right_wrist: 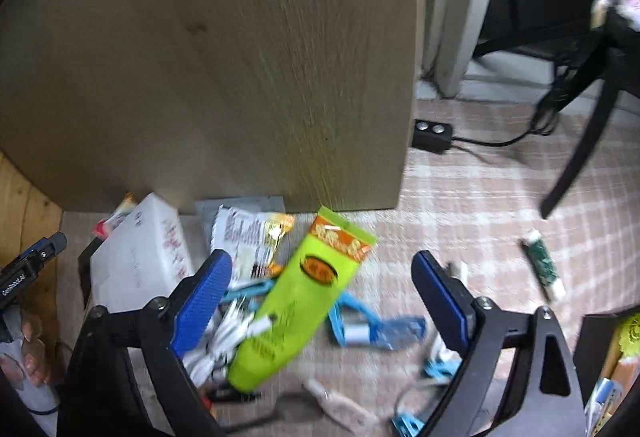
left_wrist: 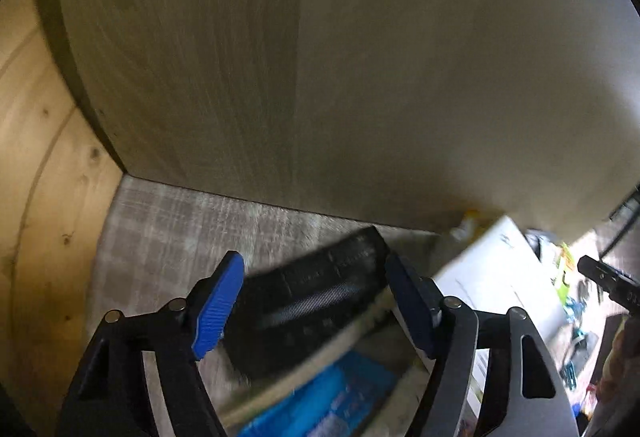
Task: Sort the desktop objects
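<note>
In the left wrist view, a pale pine panel (left_wrist: 36,157) fills the nine o'clock edge, and a broad wood-grain board (left_wrist: 320,57) stands upright across the top, meeting a checked rug (left_wrist: 168,225) on the floor. The left hand-held gripper (left_wrist: 316,301) points steeply down with its blue pads (left_wrist: 218,307) spread wide, released and grasping nothing. Seen in the gap between the pads, a blurred black box with pale print (left_wrist: 320,297) lies tilted on the rug, and a blue packet (left_wrist: 320,401) lies at six o'clock below it. At three o'clock from the black box sits a white box (left_wrist: 496,269), touching the foot of the board. Past it, at the three o'clock edge, the tip of the other gripper shows dark against small clutter too blurred to name.

In the right wrist view, a person's hand (right_wrist: 28,349) holds the left tool at the eight o'clock edge. The same white box (right_wrist: 140,257) lies at nine o'clock. The right hand-held gripper (right_wrist: 322,285) also tips steeply down, jaws fully apart and unclenched. Seen between its pads lies a lime-green tube with an orange top (right_wrist: 304,297), slanting from seven to one o'clock over white cables (right_wrist: 216,349) and light blue clips (right_wrist: 360,325). A printed foil packet (right_wrist: 248,233) lies at eleven o'clock from the tube, near the board's foot. A black power strip (right_wrist: 434,133) sits at two o'clock, and a small green-and-white tube (right_wrist: 544,265) lies well apart at three o'clock on the rug.
</note>
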